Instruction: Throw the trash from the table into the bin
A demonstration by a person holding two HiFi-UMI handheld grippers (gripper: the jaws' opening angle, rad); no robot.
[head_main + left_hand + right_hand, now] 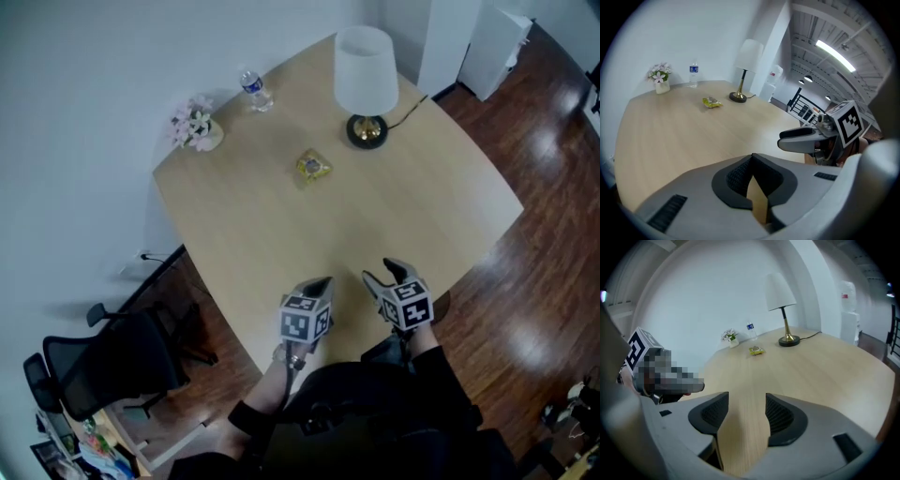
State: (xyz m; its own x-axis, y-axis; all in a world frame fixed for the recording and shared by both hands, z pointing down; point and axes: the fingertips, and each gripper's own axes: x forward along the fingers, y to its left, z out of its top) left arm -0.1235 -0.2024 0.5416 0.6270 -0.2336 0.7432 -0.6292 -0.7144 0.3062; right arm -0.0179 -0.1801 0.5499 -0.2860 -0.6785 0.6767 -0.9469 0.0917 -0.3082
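Head view: wrapper (313, 167) on table (253, 234), just left of lamp (366, 80) base, not touching. Left gripper (319, 285) and right gripper (386, 275) side by side over table edge, well apart from lamp.

Left gripper view: jaw tips pressed together, nothing between. Wrapper left of lamp.

Right gripper view: jaws apart, empty, bare tabletop between. Wrapper left of lamp.

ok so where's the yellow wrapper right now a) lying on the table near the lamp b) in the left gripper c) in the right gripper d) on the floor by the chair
A: the yellow wrapper lies on the table, apart from the lamp. The left gripper is shut on nothing and the right gripper is open and empty.
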